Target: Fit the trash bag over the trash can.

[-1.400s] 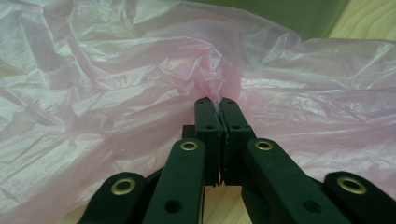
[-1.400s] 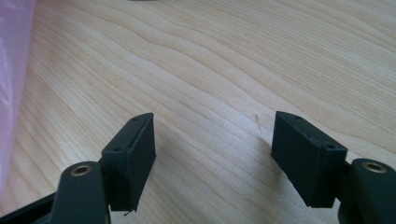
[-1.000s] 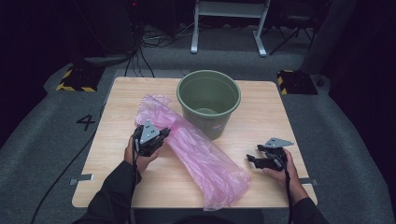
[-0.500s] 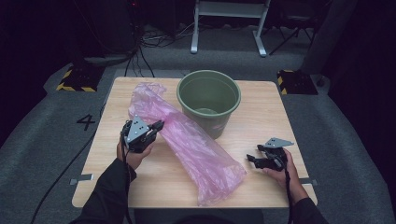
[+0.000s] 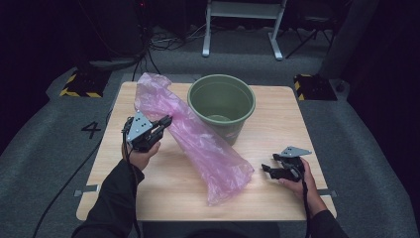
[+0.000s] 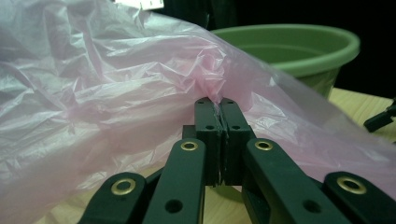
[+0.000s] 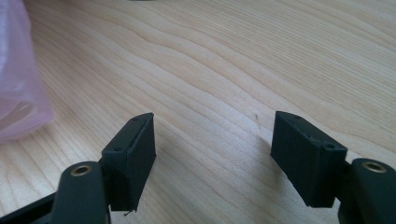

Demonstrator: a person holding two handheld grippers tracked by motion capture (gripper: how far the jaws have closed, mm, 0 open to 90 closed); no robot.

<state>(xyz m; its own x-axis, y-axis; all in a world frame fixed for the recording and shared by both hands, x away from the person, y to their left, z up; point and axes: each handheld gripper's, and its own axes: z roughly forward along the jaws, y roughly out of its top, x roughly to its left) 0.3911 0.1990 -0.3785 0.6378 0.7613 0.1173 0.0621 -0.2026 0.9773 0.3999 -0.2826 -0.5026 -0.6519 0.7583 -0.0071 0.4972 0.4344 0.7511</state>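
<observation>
A long pink plastic bag [image 5: 198,139] lies slanted across the wooden table [image 5: 277,198], from the back left to the front middle. My left gripper [image 5: 166,120] is shut on a fold of the bag [image 6: 140,93] at its left side and holds that part up off the table; the black jaws pinch the film between them. A green bucket [image 5: 222,104] stands upright behind the bag, and its rim [image 6: 299,44] rises beyond the film. My right gripper [image 5: 266,169] rests low at the front right, open, with bare wood between its pads [image 7: 135,154]. The bag's end [image 7: 18,93] lies to its left.
The table stands on grey carpet with a "4" mark [image 5: 92,130] at its left. Cables [image 5: 64,183] trail off the left side. A white stand [image 5: 242,20] and yellow-black striped blocks [image 5: 79,85] sit on the floor behind.
My left gripper has risen and drawn back to the left with the bag's fold, so the bag's upper end now stands higher. The right gripper has kept still.
</observation>
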